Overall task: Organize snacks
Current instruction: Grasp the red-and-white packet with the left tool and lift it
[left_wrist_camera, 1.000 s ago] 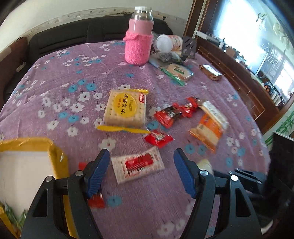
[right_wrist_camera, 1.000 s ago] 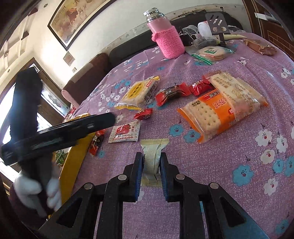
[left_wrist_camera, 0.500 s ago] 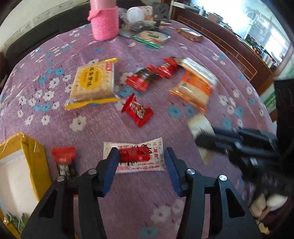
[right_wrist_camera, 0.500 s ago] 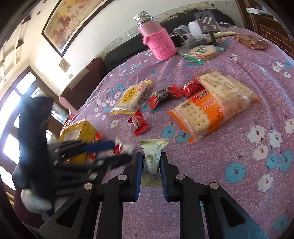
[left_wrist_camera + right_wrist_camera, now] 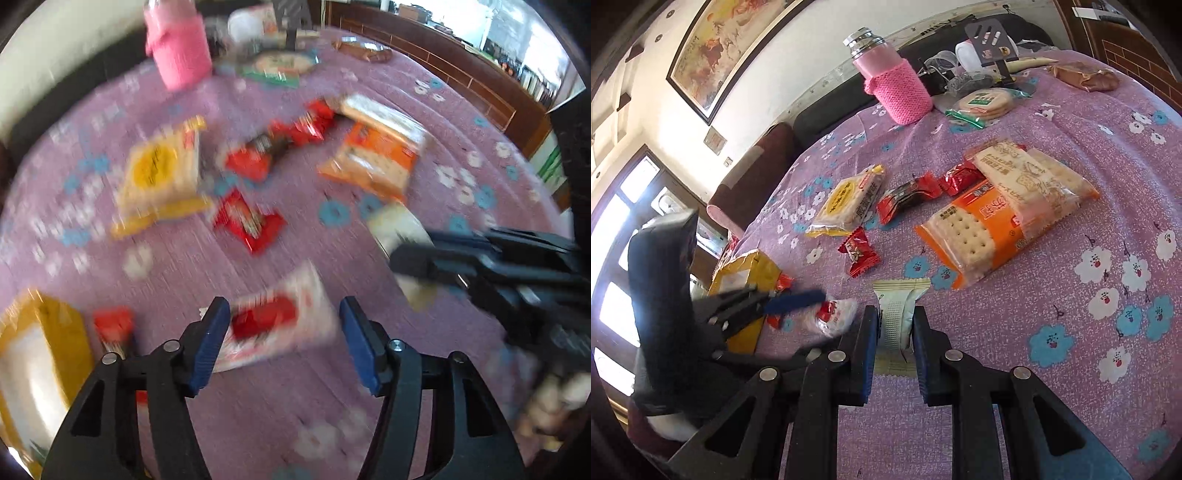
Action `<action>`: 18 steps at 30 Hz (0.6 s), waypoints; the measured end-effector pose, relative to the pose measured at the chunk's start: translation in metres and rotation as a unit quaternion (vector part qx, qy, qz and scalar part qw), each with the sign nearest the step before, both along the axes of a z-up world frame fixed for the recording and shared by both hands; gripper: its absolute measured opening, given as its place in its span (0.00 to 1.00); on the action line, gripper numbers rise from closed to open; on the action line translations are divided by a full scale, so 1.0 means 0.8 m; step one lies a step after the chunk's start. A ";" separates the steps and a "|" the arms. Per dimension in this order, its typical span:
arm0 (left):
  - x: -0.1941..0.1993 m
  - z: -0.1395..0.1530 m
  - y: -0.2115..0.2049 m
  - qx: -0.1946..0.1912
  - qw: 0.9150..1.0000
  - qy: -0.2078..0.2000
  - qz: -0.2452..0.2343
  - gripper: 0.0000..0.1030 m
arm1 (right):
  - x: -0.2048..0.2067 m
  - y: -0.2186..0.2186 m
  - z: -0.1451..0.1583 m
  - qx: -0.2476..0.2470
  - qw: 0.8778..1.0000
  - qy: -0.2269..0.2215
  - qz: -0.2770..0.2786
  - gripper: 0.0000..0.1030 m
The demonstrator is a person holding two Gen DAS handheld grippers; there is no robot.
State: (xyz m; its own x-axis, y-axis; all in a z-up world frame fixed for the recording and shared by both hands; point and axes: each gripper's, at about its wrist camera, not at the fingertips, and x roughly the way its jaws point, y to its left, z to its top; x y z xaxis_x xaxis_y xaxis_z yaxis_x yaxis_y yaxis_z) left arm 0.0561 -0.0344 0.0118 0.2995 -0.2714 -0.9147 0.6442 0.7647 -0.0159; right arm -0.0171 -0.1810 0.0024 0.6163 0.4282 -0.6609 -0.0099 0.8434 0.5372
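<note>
A round table (image 5: 1071, 369) under a purple flowered cloth, strewn with snack packets. The right gripper (image 5: 894, 332) has its jaws narrow, pinching a cream wafer packet (image 5: 899, 314) near the table's front edge. The left gripper (image 5: 284, 332) straddles a white-and-red sachet (image 5: 273, 321) beside a yellow box (image 5: 40, 354) at the left edge; its jaws have just been opening and the left pad seems to touch the sachet, though blur hides whether it is held. The sachet looks light, thin, crinkly and probably slippery; best pinched across its short sides
</note>
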 end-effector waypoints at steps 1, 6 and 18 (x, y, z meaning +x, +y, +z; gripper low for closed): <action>-0.009 0.004 0.004 -0.010 1.000 0.024 -0.007 0.59 | 0.000 -0.001 -0.001 0.001 1.000 0.001 -0.001 0.19; -0.050 0.026 0.014 -0.040 0.997 0.050 -0.032 0.59 | 0.000 0.000 -0.002 0.002 1.000 0.006 -0.001 0.19; -0.008 0.000 -0.021 -0.002 0.997 -0.062 -0.050 0.65 | -0.001 -0.010 -0.001 0.009 1.000 0.004 -0.017 0.19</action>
State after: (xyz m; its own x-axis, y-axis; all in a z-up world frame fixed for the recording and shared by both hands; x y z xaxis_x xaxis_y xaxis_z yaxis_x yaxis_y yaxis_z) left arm 0.0500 -0.0513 0.0119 0.3818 -0.3100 -0.8707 0.7150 0.6961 0.0657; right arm -0.0179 -0.1891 0.0015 0.6254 0.4195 -0.6580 0.0230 0.8330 0.5529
